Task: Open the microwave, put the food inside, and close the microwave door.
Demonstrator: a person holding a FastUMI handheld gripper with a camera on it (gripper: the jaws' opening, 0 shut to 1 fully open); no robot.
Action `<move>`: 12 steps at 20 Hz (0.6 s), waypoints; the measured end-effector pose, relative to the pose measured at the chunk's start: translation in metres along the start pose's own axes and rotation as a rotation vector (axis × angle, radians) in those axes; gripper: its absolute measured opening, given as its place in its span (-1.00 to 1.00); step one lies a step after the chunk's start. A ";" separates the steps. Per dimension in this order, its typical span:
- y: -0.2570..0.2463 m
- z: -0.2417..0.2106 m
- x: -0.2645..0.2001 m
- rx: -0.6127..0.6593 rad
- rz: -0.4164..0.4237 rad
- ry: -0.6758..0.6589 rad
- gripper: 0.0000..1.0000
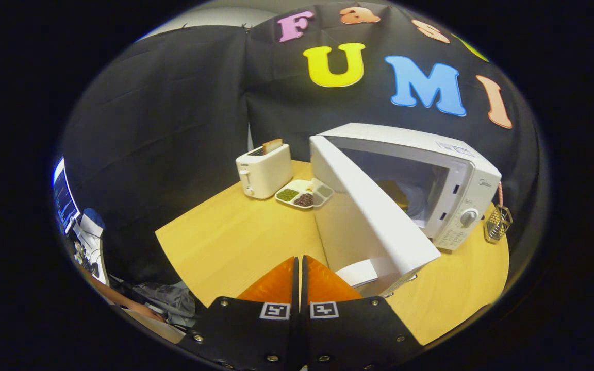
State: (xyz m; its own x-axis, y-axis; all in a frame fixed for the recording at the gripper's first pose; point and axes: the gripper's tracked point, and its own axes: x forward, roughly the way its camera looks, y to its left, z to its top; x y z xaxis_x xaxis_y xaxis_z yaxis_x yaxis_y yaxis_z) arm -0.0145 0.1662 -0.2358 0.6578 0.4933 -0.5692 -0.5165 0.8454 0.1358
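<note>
Wooden desk (235, 242), black cloth behind. Microwave (462, 170) at far right corner, door (374, 216) swung open, food (395, 193) looks already inside. Hand-held gripper (299, 273) closed, empty, near door's outer edge. Closing step, guessing: push door shut.

My gripper (299, 275) sits at bottom centre, its fingers pressed together with nothing between them; their faces look like smooth, slightly glossy plastic, and the mounts behind them are matt plastic studded with small metal screws. The table (235, 237) across the middle is light wood, smooth with a soft sheen. Right of centre, the microwave (451, 170) has a glossy painted shell, and its open door (374, 216) looks smooth and matt. The toaster (264, 172), left of centre, is shiny plastic. At far right stands a metal wire basket (498, 222). The wall (173, 129) behind is matt, creased cloth.
</note>
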 end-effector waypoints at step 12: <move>-0.153 0.043 0.042 0.124 -0.228 -0.035 -1.00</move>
State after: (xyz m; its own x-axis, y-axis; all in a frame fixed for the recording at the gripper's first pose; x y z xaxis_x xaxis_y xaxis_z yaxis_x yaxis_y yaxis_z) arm 0.1153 0.0665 -0.2453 0.7693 0.2917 -0.5684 -0.2824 0.9533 0.1070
